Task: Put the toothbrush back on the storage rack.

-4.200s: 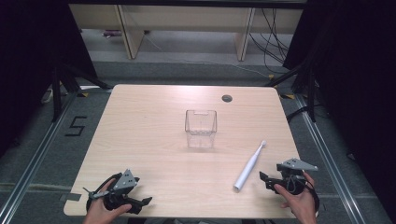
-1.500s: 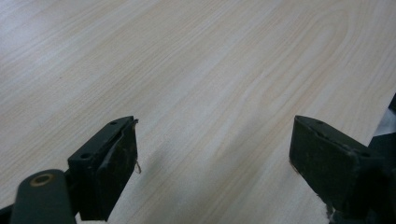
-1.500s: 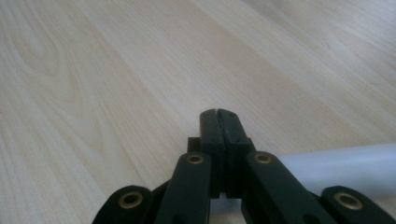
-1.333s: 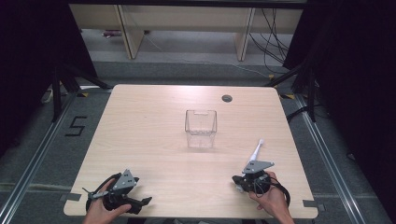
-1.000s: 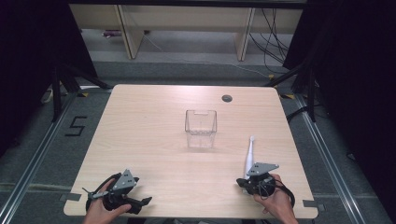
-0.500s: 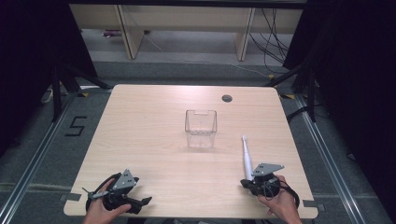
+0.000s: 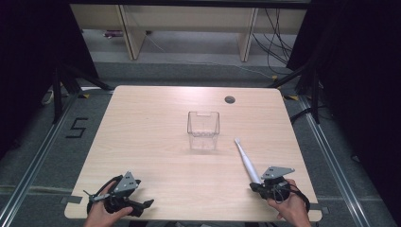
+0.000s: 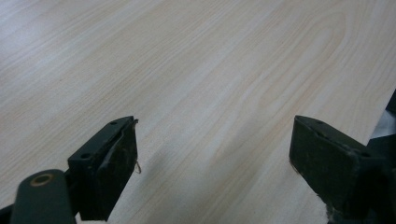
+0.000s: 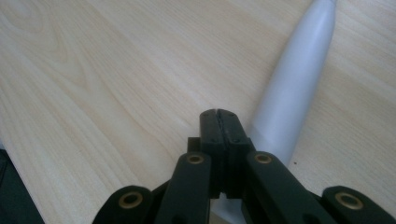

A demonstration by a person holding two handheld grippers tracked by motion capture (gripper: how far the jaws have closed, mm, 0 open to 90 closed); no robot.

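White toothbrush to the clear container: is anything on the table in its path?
Nothing visible does. Bare table lies between the white toothbrush, at the right gripper, and the clear container.

Light wooden table point(image 7: 142, 132), grey floor point(image 7: 42, 156) marked "5", pale shelving point(image 7: 189, 19) behind, dark curtains point(image 7: 28, 56) at both sides

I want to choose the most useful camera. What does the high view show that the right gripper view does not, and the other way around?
The high view alone gives the clear container mid-table, the left gripper with open jaws, and the white toothbrush's whole length pointing toward that container. The right gripper view alone gives the right gripper up close, jaws pressed together, the brush's thick handle beside and under them. Both share the toothbrush and the wooden table.
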